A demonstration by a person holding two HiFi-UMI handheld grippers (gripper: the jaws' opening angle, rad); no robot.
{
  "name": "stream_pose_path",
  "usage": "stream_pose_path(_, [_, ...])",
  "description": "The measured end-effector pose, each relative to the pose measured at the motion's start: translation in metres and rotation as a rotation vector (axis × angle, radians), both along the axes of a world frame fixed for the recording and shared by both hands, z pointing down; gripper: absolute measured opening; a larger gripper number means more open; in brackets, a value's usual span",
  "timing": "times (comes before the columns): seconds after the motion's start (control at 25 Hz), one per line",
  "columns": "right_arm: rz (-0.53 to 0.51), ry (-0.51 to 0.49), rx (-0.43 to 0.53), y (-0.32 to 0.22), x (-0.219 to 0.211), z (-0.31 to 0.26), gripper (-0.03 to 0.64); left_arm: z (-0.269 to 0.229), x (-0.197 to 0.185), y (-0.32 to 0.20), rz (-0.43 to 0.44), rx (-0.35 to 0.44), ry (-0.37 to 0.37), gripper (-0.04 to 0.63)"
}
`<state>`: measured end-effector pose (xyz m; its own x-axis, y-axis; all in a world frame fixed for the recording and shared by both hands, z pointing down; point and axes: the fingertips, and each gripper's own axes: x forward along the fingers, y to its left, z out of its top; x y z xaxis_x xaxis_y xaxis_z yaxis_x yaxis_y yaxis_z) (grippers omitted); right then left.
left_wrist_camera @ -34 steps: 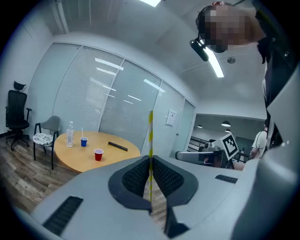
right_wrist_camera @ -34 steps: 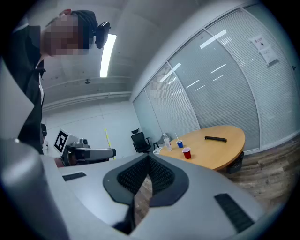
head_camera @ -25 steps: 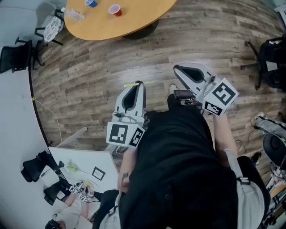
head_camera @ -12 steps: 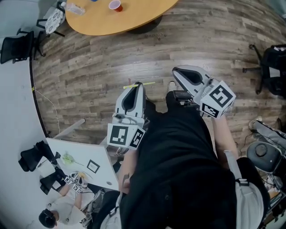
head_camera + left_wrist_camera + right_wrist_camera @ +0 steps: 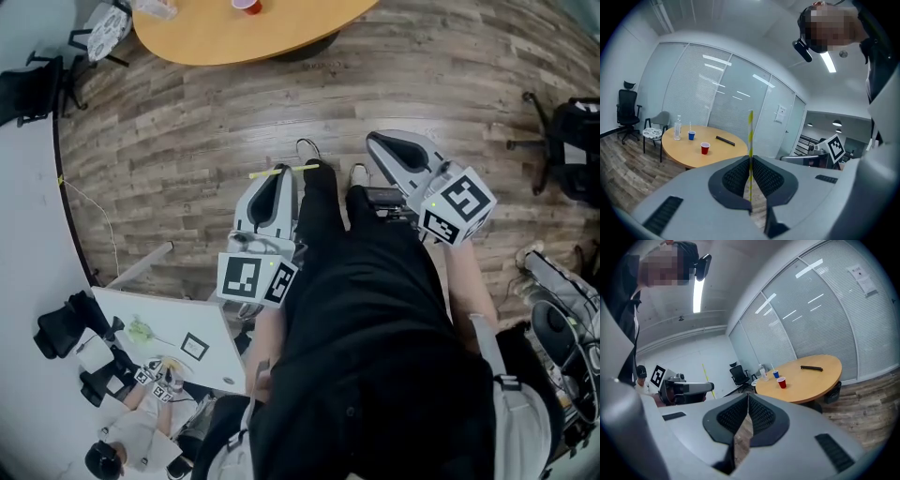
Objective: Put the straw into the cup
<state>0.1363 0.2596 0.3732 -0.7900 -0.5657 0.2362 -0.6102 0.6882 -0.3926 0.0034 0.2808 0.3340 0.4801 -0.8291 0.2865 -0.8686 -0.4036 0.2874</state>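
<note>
My left gripper (image 5: 284,175) (image 5: 750,176) is shut on a yellow-and-white striped straw (image 5: 750,136) (image 5: 281,170). The straw stands upright between the pads in the left gripper view and lies crosswise at the tips in the head view. A red cup (image 5: 705,148) (image 5: 782,383) (image 5: 247,5) stands on the round wooden table (image 5: 726,154) (image 5: 811,378) (image 5: 244,37), well ahead of both grippers. My right gripper (image 5: 377,142) (image 5: 747,401) is shut with nothing in it. The right gripper view also catches the left gripper (image 5: 689,389) with its straw (image 5: 705,373).
A blue cup (image 5: 691,135) holding a straw, a clear bottle (image 5: 678,127) and a black bar-shaped object (image 5: 724,139) share the round table. Chairs (image 5: 627,115) stand at its left. A white table (image 5: 169,333) is at my lower left, an office chair (image 5: 562,131) to my right.
The round table has slid further up and out of the head view. The person's shoes now show between the grippers. The left gripper still holds the straw, slightly further left in the picture.
</note>
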Motion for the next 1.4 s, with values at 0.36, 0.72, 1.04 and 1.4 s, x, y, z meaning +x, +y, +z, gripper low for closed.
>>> stream_pose_path(0.36, [0.089, 0.053, 0.03, -0.052, -0.026, -0.022, 0.018, -0.01, -0.026, -0.069, 0.077, 0.044, 0.055, 0.034])
stream_pose_path(0.72, [0.151, 0.072, 0.048, -0.115, -0.061, -0.038, 0.018, -0.019, -0.062, -0.14, 0.132, 0.083, 0.093, 0.034])
stream_pose_path(1.04, [0.204, 0.087, 0.049, -0.147, -0.093, -0.04, 0.018, -0.019, -0.102, -0.171, 0.17, 0.09, 0.109, 0.034])
stream_pose_path(1.4, [0.26, 0.11, 0.019, -0.16, -0.106, -0.032, 0.018, -0.005, -0.134, -0.184, 0.174, 0.064, 0.117, 0.034])
